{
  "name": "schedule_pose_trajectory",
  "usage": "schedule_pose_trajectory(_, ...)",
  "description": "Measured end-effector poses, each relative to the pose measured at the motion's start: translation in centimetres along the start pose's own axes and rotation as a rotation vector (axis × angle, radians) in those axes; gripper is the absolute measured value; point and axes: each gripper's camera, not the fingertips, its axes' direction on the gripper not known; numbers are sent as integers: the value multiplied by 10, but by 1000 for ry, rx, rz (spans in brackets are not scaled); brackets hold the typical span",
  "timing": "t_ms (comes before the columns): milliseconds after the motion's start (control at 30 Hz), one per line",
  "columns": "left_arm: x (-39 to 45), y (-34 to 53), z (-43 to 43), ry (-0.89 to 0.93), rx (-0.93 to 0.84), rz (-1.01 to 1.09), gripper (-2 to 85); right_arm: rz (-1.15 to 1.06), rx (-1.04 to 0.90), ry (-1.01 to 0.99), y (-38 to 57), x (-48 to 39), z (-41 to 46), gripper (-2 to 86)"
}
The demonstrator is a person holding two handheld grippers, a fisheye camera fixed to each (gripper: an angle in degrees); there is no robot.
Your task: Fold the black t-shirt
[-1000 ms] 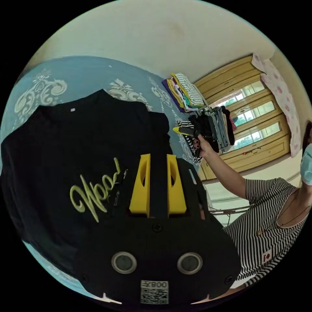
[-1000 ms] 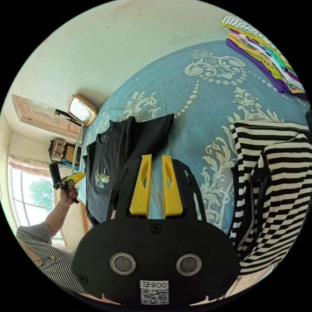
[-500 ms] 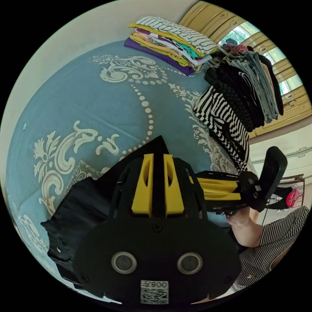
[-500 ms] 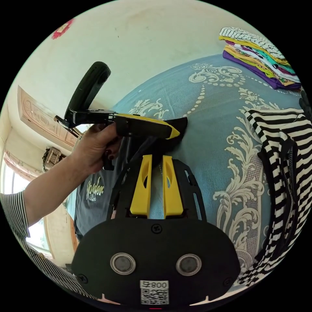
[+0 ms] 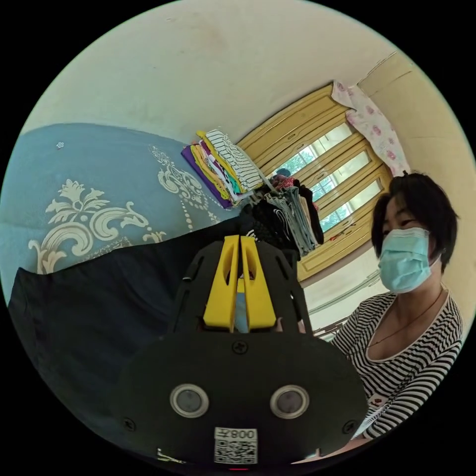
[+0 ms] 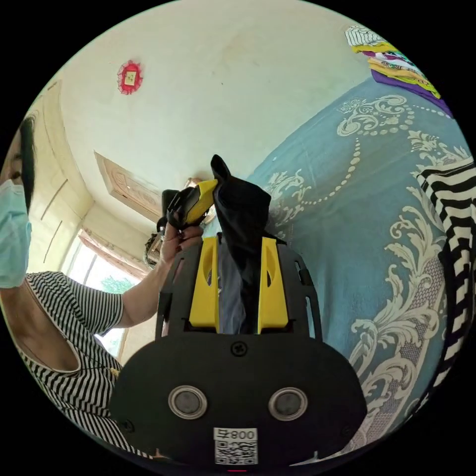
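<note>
The black t-shirt (image 5: 99, 297) spreads left and down from my left gripper (image 5: 240, 239), whose jaws are shut on its edge. In the right gripper view the same left gripper (image 6: 210, 188) holds a corner of the t-shirt (image 6: 243, 208) up off the bed, a hand wrapped round its handle. From there the cloth hangs down between the jaws of my right gripper (image 6: 239, 239). Those jaws stand apart, with the black fabric and its paler inside lying in the gap.
The bed has a blue cover with cream scrolls (image 5: 74, 173) (image 6: 372, 198). A stack of folded clothes (image 5: 220, 163) (image 6: 391, 59) sits at its far end, beside a heap of dark clothes (image 5: 287, 218). A striped garment (image 6: 456, 223) lies at the right. The person (image 5: 411, 337) stands close.
My left gripper has shut on the t-shirt's corner and lifted it off the bed. My right gripper's jaws have spread wider, and the cloth now runs between them.
</note>
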Motion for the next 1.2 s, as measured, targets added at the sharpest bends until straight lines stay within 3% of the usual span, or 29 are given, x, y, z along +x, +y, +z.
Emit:
schedule_pose_trajectory(333,-42,-29,-18,219,119,14,4,18,43,70,-6,5,-57,135)
schedule_pose_trajectory(500,-57,-42,-15,247,120,4,4,-8,15,-190,-15,15,-51,116)
schedule_pose_trajectory(767,-81,-69,-7,199,154,1,3,-5,86,-249,-17,21,-71,26)
schedule_pose_trajectory(933,-102,-87,20,121,138,-44,3,-54,39,-60,-25,-6,-77,16)
schedule_pose_trajectory(1000,-112,-94,36,84,118,-78,3,-64,-15,113,-27,-22,-80,14)
schedule_pose_trajectory(1200,-135,-117,114,-28,-123,-109,5,-28,-147,279,-30,-23,-60,12)
